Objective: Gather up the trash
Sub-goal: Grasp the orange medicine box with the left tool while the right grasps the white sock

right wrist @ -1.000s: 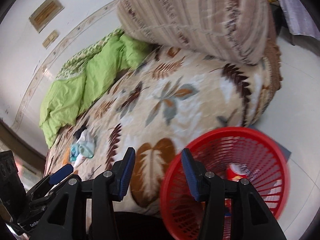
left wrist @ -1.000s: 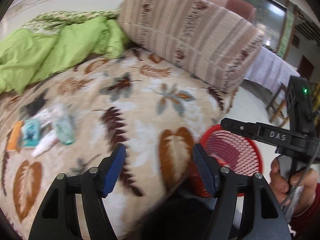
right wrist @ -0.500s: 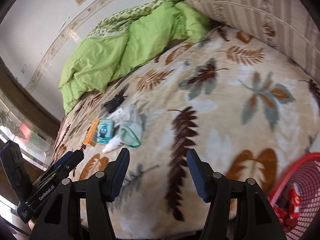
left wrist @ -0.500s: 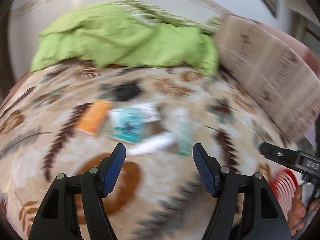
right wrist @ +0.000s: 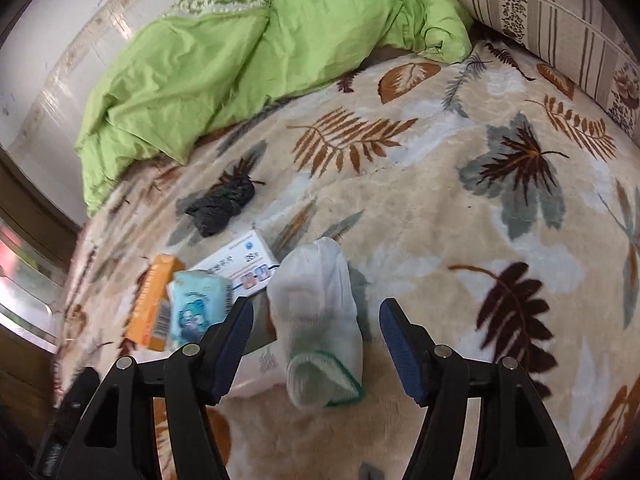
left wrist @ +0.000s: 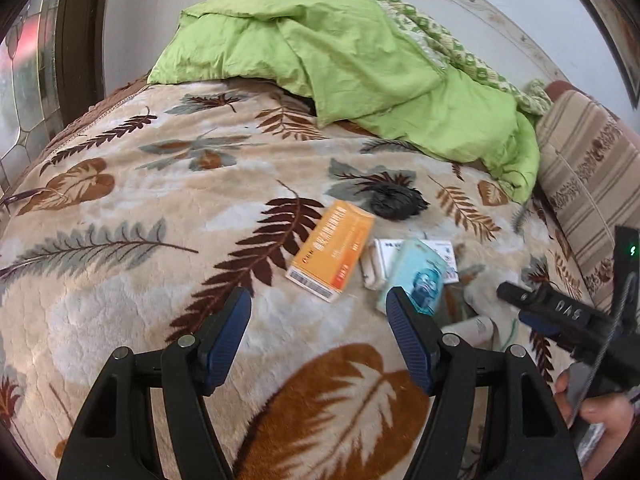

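Both views had swung from the red basket to the litter on the bed (left wrist: 120, 240). The right hand-held gripper (right wrist: 316, 340) hung open over the white sock (right wrist: 320, 312); the left hand-held gripper (left wrist: 320, 332) gaped empty near the orange box (left wrist: 332, 252). The teal packet (right wrist: 196, 304) and white box (right wrist: 244, 264) crowded close — the black wad (right wrist: 220, 208) lay apart.

Plush, fuzzy leaf-print blanket (left wrist: 160, 208); crinkled matt green cotton duvet (left wrist: 340, 48); glossy orange cardboard box (left wrist: 332, 252); knitted white sock (right wrist: 316, 312).

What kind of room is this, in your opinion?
Probably a bedroom: a bed under a leaf-patterned blanket, a crumpled green quilt by the wall and a striped pillow.
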Motion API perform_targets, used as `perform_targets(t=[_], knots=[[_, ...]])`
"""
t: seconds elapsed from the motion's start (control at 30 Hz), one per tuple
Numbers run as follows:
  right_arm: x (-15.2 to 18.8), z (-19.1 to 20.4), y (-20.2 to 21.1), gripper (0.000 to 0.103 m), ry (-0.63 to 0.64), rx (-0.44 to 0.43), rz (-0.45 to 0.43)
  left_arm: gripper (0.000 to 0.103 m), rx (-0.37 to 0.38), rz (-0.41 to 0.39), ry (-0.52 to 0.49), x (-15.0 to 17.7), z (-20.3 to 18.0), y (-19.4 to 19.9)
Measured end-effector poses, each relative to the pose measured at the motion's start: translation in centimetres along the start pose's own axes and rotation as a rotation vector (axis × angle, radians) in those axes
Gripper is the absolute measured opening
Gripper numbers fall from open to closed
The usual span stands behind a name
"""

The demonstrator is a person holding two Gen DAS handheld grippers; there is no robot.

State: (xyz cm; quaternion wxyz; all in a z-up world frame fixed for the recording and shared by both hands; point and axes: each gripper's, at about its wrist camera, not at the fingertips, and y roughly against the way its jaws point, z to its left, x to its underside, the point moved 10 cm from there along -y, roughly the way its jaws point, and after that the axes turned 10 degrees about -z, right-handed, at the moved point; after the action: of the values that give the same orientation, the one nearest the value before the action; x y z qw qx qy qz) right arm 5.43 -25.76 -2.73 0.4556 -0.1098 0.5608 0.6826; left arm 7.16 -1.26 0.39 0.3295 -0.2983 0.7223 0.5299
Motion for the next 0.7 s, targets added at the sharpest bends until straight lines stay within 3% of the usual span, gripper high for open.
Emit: perform_targets(t=[0.03,0.1,0.13,0.23,0.6,0.7], knots=[[0.2,0.0,-0.7,0.069,-0.002,0.001,0.010,0.070,-0.005,0.003,-0.004,-0.1,0.0,-0.4],[0.8,-0.3,-1.7,0.053,0.006,0.011,0.029,0.075,-0.009,0.014,-0.019,-0.3,-0.2,-1.3],[1.0,-0.4,-2.0,0.040,0.005,0.002,0.040,0.077,-0.010,0.022,-0.033,-0.4,-0.4,-1.9],[0.7,-1.0,-1.8,0.027,0.003,0.003,0.022,0.078,-0.011,0.043,-0.073,-0.6,-1.0,-3.5],[-0.9,-1.8,0.7,0.025,-0.070,-0.048,-0.071,0.077,-0.076,0.153,-0.181,-0.1,-1.2,-10.5],[-1.1,-0.9,1.0,0.025,-0.060,-0.064,-0.087,0.069,-0.085,0.169,-0.166,0.1,-0.9,-11.7]])
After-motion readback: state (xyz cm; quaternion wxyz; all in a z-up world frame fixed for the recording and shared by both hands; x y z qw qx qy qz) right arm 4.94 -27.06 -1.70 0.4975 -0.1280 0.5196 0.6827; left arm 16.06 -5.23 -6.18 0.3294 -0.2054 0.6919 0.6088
